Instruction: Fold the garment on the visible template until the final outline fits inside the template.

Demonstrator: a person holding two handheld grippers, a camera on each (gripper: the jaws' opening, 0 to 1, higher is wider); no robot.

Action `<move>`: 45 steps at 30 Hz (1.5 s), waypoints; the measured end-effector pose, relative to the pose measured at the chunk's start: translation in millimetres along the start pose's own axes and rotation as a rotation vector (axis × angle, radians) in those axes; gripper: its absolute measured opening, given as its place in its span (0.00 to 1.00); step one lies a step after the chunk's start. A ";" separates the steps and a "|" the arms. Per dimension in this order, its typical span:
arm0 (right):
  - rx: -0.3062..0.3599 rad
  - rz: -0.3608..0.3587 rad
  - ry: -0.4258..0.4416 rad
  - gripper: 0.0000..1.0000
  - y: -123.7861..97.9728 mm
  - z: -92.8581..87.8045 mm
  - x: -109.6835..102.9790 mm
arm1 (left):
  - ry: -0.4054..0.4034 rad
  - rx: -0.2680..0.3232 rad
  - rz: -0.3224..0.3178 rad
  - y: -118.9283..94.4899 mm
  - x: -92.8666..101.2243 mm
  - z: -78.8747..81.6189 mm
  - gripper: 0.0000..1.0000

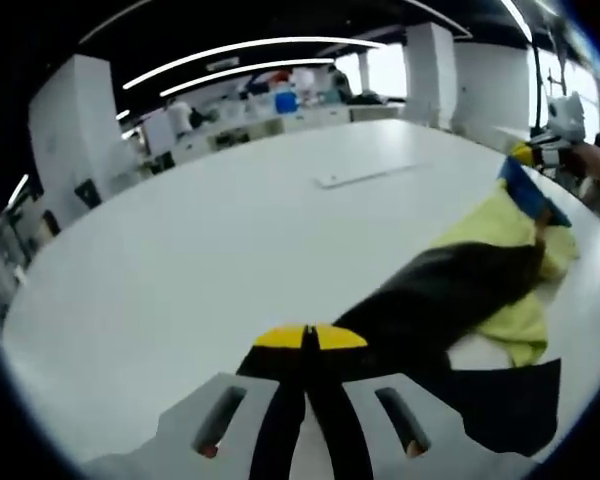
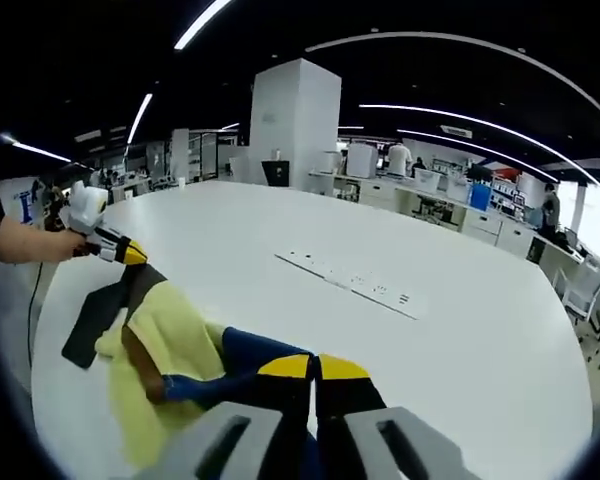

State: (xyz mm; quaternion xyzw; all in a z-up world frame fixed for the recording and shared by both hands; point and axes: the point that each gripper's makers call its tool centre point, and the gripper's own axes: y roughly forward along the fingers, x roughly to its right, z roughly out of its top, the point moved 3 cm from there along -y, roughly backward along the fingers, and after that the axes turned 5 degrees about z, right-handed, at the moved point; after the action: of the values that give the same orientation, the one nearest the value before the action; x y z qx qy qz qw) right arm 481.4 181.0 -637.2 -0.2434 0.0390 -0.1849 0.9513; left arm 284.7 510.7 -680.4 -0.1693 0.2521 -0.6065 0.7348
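Two grippers at work: left gripper (image 1: 308,338) clamped on garment (image 1: 500,240) dark fabric, right gripper (image 2: 313,368) pinching blue part, probably; garment near table (image 1: 200,250) edge.

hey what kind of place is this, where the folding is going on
Probably an open-plan office or lab. A very large white table with a built-in socket strip carries the yellow, black and blue garment; behind it stand white desks and cabinets, with long strip lights on a dark ceiling.
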 end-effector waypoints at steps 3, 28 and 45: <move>-0.012 0.001 0.011 0.00 6.0 -5.1 4.0 | 0.002 -0.006 -0.002 2.6 0.2 -2.1 0.00; -0.046 0.025 -0.090 0.12 -6.3 -6.7 -7.0 | 0.090 0.062 -0.033 -22.7 24.5 16.9 0.11; -0.090 0.108 -0.219 0.40 -19.9 -9.0 -36.4 | 0.157 0.121 -0.239 -45.1 88.0 32.7 0.29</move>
State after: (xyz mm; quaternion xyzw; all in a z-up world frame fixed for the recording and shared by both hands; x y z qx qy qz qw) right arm 439.5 174.3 -636.2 -0.3019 -0.0441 -0.1038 0.9466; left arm 279.3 413.5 -643.2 -0.1057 0.2498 -0.7150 0.6443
